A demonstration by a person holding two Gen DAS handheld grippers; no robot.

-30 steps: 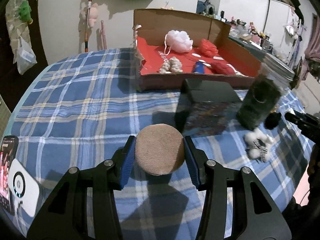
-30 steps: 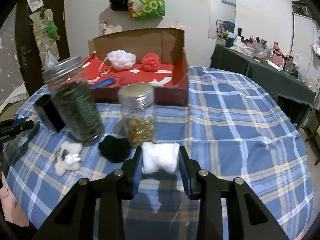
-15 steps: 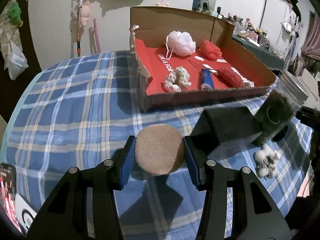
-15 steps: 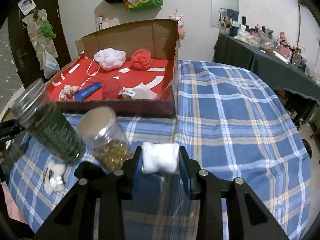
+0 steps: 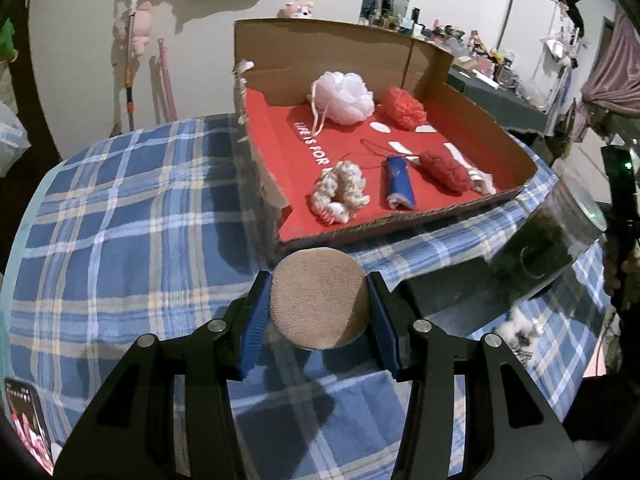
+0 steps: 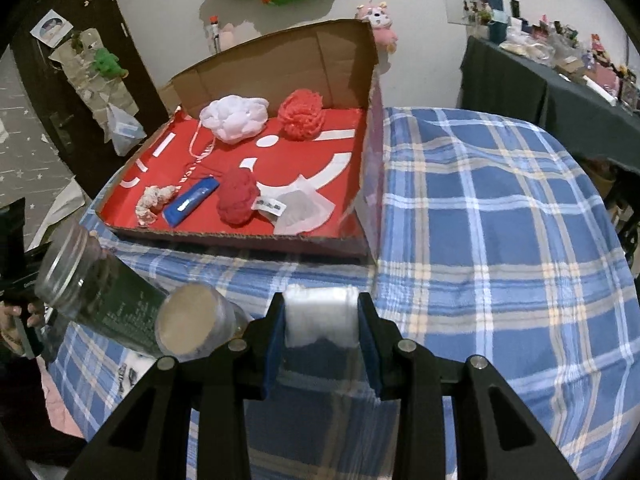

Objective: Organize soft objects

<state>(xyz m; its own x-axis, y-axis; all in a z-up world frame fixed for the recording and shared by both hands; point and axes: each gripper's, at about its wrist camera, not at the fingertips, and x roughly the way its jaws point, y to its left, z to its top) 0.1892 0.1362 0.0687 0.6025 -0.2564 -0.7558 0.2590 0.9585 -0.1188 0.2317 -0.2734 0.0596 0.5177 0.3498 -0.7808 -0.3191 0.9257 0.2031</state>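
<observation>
My left gripper [image 5: 318, 312] is shut on a round tan puff [image 5: 320, 298], held just in front of the near wall of the cardboard box [image 5: 400, 224]. My right gripper [image 6: 320, 324] is shut on a white soft pad [image 6: 322, 314], held above the plaid cloth short of the box [image 6: 240, 236]. On the box's red floor lie a white mesh pouf [image 5: 344, 96], a red pouf [image 5: 404, 108], a cream scrunchie [image 5: 340, 194], a blue roll [image 5: 400, 182] and a red bundle [image 5: 444, 170].
A dark-filled glass jar [image 6: 92, 296] and a smaller jar with a tan lid [image 6: 192, 324] stand left of my right gripper. A black block [image 5: 452, 292] and a small white plush [image 5: 520, 328] lie on the blue plaid cloth [image 6: 500, 220]. A phone [image 5: 28, 420] lies at the near left.
Both grippers have moved toward the box with their loads still held; the box now looks larger and closer in both views, and the jars have slid to the side.
</observation>
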